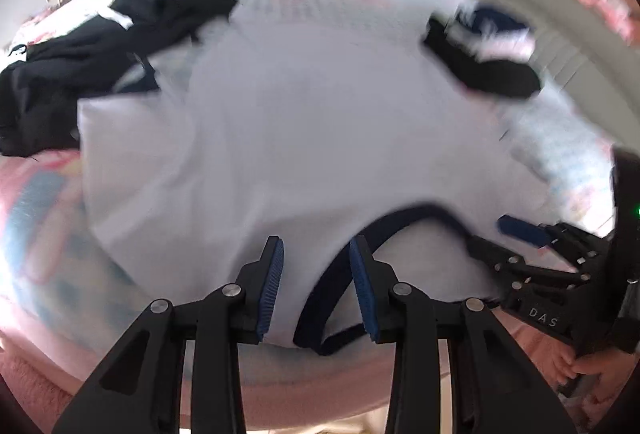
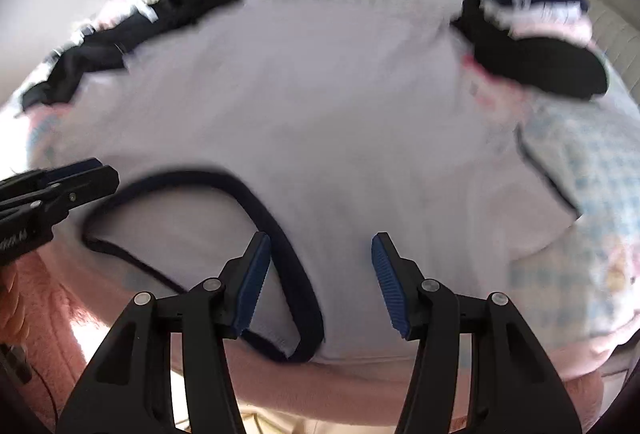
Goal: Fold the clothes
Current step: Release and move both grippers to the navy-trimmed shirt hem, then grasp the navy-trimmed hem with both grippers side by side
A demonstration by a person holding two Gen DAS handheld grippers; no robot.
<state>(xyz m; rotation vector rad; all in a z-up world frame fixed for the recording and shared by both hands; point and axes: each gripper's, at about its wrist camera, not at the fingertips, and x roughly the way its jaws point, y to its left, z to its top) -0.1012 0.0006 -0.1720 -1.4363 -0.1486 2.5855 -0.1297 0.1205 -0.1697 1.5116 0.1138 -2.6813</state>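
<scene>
A white T-shirt [image 1: 300, 122] [image 2: 320, 106] lies spread flat on the bed, its navy collar [image 1: 400, 218] [image 2: 248, 194] at the near end. My left gripper [image 1: 316, 246] hovers low over the shoulder left of the collar. Its jaws are apart, with flat fabric and a stretch of collar showing between the pads. My right gripper [image 2: 320, 238] stands open wider over the shoulder right of the collar, with smooth fabric under it. Each gripper shows in the other's view: the left gripper [image 2: 92, 170] and the right gripper [image 1: 508, 234]. Everything is motion-blurred.
A heap of black clothes [image 1: 100, 46] [image 2: 160, 10] lies at the far left of the bed. A stack of dark and white garments [image 1: 488, 50] [image 2: 540, 50] sits far right. A checked bedcover [image 2: 592, 174] and a pink blanket [image 1: 48, 334] border the shirt. A hand [image 1: 568, 362] holds the right gripper.
</scene>
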